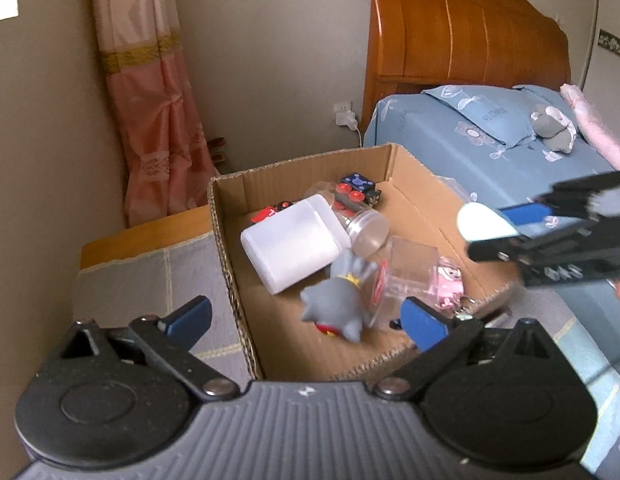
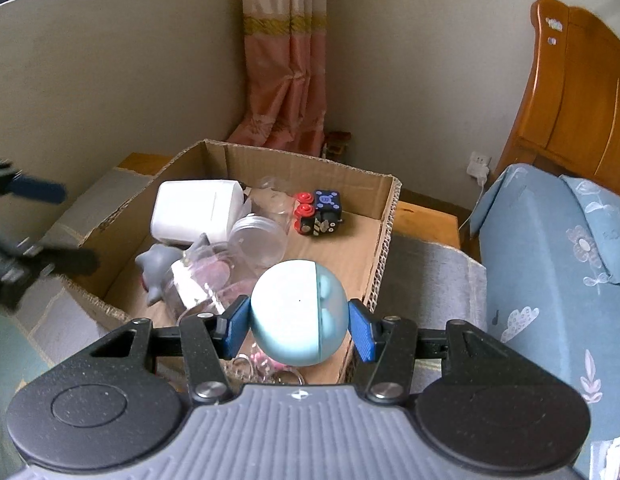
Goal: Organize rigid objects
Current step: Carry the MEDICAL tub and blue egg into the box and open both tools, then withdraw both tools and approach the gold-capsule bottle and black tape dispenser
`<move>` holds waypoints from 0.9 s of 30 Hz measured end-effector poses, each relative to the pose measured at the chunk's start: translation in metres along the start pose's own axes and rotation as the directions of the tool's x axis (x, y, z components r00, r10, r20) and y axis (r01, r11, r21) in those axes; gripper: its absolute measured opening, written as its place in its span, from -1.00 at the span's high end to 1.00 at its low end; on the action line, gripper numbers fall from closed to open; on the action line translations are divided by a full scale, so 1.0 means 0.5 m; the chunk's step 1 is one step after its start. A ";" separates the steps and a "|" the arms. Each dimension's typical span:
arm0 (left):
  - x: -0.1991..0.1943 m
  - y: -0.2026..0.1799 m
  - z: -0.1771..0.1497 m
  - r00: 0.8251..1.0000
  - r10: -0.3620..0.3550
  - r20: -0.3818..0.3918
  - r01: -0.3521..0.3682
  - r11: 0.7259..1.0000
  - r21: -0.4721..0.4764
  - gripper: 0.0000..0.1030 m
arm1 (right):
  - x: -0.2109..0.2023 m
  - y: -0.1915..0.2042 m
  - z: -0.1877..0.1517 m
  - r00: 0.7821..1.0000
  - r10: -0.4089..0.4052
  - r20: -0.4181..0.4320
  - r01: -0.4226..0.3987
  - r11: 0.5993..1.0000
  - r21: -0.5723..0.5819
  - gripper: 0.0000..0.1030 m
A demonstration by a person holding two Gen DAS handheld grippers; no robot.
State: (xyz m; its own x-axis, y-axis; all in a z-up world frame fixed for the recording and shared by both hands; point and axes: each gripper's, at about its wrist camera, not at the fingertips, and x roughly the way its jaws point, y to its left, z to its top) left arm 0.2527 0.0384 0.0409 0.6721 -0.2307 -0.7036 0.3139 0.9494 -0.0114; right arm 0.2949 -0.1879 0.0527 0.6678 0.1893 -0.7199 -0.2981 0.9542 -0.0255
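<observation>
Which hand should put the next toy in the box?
The right. The right gripper is shut on the blue-and-white ball, held over the cardboard box. The left gripper is open and empty.

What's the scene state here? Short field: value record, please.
setting: bedroom, cardboard box beside bed
right hand-held gripper: shut on blue-white ball, above the box's near edge
left hand-held gripper: open, holding nothing, over the box
box contents: white jar on its side, grey toy, clear jars, black cube toy, pink keychain
ball placed in box: not yet
</observation>
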 end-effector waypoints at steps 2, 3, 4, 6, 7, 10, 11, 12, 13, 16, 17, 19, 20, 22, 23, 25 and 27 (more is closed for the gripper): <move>-0.014 -0.002 -0.007 1.000 -0.008 0.008 0.008 1.000 -0.008 -0.95 | 0.019 -0.003 0.010 1.000 0.004 -0.011 -0.004 1.000 0.007 -0.12; -0.021 -0.002 -0.011 1.000 -0.008 0.013 0.009 1.000 -0.013 -0.95 | 0.027 -0.005 0.013 1.000 0.003 -0.016 -0.003 1.000 0.012 -0.12; -0.027 -0.004 -0.014 1.000 -0.008 0.019 0.009 1.000 -0.013 -0.95 | 0.036 -0.007 0.017 1.000 0.003 -0.022 -0.002 1.000 0.020 -0.12; -0.037 -0.007 -0.022 0.999 -0.002 0.036 0.002 1.000 -0.004 -0.95 | 0.054 -0.009 0.022 0.999 0.003 -0.032 -0.002 1.000 0.025 -0.12; -0.040 -0.008 -0.025 0.999 0.005 0.038 -0.005 1.000 0.001 -0.95 | 0.061 -0.010 0.023 0.999 -0.001 -0.035 0.002 1.000 0.028 -0.12; -0.045 -0.010 -0.035 0.999 0.021 0.034 -0.022 1.000 0.014 -0.95 | 0.075 -0.016 0.026 0.999 -0.015 -0.034 0.016 0.998 0.054 -0.31; -0.047 -0.010 -0.038 0.999 0.028 0.034 -0.028 1.000 0.012 -0.95 | 0.072 -0.017 0.025 0.999 -0.023 -0.022 0.024 0.998 0.056 -0.51; -0.048 -0.009 -0.040 0.999 0.033 0.033 -0.033 0.999 0.008 -0.95 | 0.067 -0.017 0.024 1.000 -0.029 -0.009 0.030 0.998 0.056 -0.80; -0.049 -0.008 -0.042 0.999 0.035 0.032 -0.035 0.999 0.003 -0.95 | 0.059 -0.017 0.021 0.999 -0.032 0.007 0.032 0.998 0.060 -0.96; -0.054 -0.007 -0.050 0.999 0.031 0.035 -0.031 0.999 -0.013 -0.95 | 0.036 -0.021 0.012 0.999 -0.023 0.026 0.021 0.997 0.074 -1.00; -0.054 -0.008 -0.052 0.999 0.029 0.032 -0.028 0.999 -0.018 -0.95 | 0.029 -0.022 0.009 0.999 -0.027 0.025 0.025 0.997 0.077 -1.00; -0.056 -0.011 -0.058 0.999 0.026 0.028 -0.026 0.999 -0.023 -0.95 | 0.013 -0.019 0.001 0.998 -0.045 0.031 0.043 0.996 0.081 -1.00; -0.056 -0.015 -0.061 0.999 0.029 0.027 -0.029 0.999 -0.022 -0.95 | 0.005 -0.018 -0.003 0.998 -0.050 0.030 0.047 0.995 0.083 -1.00; -0.057 -0.020 -0.066 0.999 0.040 0.024 -0.040 0.999 -0.018 -0.95 | -0.012 -0.015 -0.014 0.998 -0.056 0.030 0.053 0.995 0.086 -1.00; -0.058 -0.024 -0.068 0.999 0.046 0.023 -0.045 0.999 -0.015 -0.95 | -0.021 -0.012 -0.019 0.998 -0.061 0.031 0.058 0.995 0.087 -1.00; -0.059 -0.030 -0.072 0.998 0.053 0.021 -0.053 0.999 -0.010 -0.96 | -0.037 -0.006 -0.033 0.997 -0.064 0.036 0.061 0.995 0.085 -1.00; -0.059 -0.036 -0.074 0.998 0.060 0.017 -0.060 0.998 -0.001 -0.96 | -0.051 -0.001 -0.044 0.997 -0.071 0.042 0.067 0.994 0.084 -1.00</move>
State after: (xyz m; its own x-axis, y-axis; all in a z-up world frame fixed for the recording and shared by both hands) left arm 0.2024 0.0361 0.0357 0.7010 -0.1769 -0.6909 0.2722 0.9618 0.0299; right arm 0.2629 -0.1982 0.0560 0.7153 0.1309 -0.6864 -0.1945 0.9808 -0.0156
